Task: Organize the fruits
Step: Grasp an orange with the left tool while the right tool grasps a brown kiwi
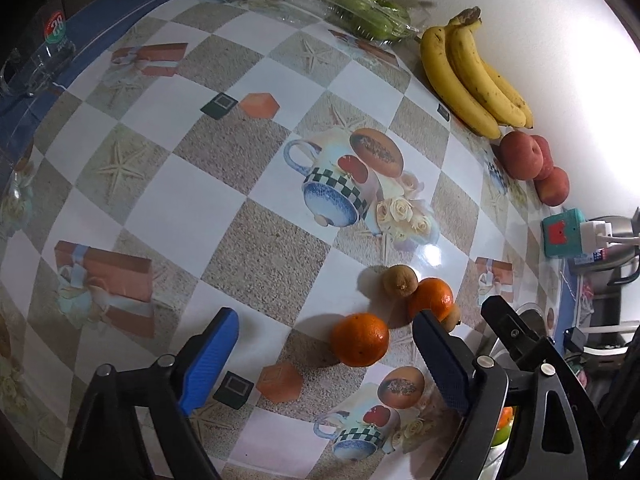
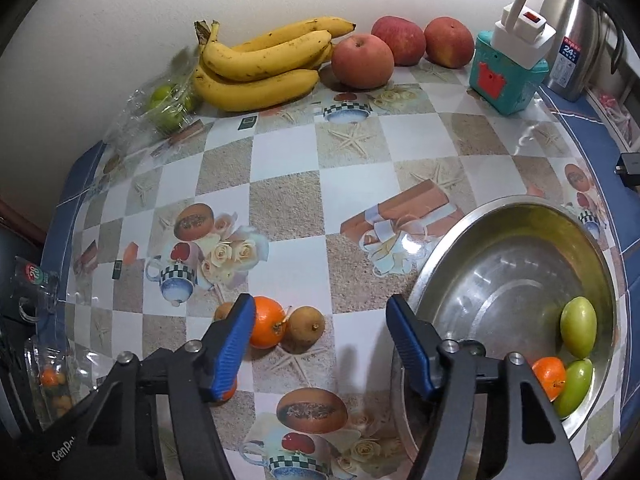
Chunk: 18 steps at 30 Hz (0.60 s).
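Observation:
My left gripper [image 1: 324, 318] stands open over the checked tablecloth [image 1: 224, 208], and an orange [image 1: 360, 339] lies between its blue fingers, untouched. A second orange [image 1: 431, 298] and a small brown fruit [image 1: 400, 280] sit just beyond the right finger. In the right wrist view, my right gripper [image 2: 320, 302] is open above a small brown fruit [image 2: 306, 328]. Its left finger partly covers an orange [image 2: 267, 322]. A steel bowl [image 2: 500, 264] on the right holds two green fruits [image 2: 578, 326] and an orange [image 2: 550, 374].
Along the wall lie bananas [image 2: 256, 68], three red apples [image 2: 362, 60] and green fruits in a clear plastic box [image 2: 168, 104]. A teal power strip [image 2: 504, 76] with a white plug and a steel kettle [image 2: 572, 40] stand at the back right. A glass container [image 2: 52, 380] sits at the table's left edge.

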Each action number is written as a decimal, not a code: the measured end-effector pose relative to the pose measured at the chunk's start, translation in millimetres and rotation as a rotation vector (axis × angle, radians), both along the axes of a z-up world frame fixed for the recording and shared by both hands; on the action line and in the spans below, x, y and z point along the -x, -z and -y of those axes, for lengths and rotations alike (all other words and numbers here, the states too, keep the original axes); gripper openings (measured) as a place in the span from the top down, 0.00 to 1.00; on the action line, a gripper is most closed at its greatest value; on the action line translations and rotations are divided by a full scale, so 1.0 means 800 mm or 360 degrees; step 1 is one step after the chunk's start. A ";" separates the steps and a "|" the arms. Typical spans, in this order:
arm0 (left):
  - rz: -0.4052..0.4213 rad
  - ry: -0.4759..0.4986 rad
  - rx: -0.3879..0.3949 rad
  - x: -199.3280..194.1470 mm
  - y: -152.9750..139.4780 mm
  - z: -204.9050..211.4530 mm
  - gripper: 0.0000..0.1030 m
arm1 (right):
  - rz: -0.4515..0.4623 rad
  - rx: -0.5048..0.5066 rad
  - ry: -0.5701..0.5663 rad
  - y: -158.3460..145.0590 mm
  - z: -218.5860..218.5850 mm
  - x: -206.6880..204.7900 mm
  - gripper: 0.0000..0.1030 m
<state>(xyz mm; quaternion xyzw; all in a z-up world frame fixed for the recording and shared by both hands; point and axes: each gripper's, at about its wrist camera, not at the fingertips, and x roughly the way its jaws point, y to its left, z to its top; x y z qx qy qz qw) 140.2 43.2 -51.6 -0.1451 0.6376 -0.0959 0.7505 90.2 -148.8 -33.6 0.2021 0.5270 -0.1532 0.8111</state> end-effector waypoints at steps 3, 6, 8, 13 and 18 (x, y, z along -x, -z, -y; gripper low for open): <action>-0.0025 0.0012 0.0016 0.002 0.004 0.006 0.14 | -0.0004 -0.0027 -0.0005 0.003 0.003 0.001 0.43; -0.0054 0.0017 0.0030 0.004 0.009 0.009 0.20 | -0.0018 -0.0044 -0.0003 0.008 0.006 0.002 0.50; -0.0073 0.0025 0.0024 0.004 0.014 0.013 0.22 | -0.0030 -0.0060 -0.0010 0.013 0.005 0.003 0.52; -0.0110 0.0043 0.0012 0.006 0.023 0.020 0.30 | -0.0068 -0.0098 -0.0012 0.027 0.005 0.003 0.54; -0.0128 0.0057 -0.0001 0.006 0.027 0.025 0.35 | -0.0097 -0.0120 -0.0014 0.036 0.004 0.002 0.60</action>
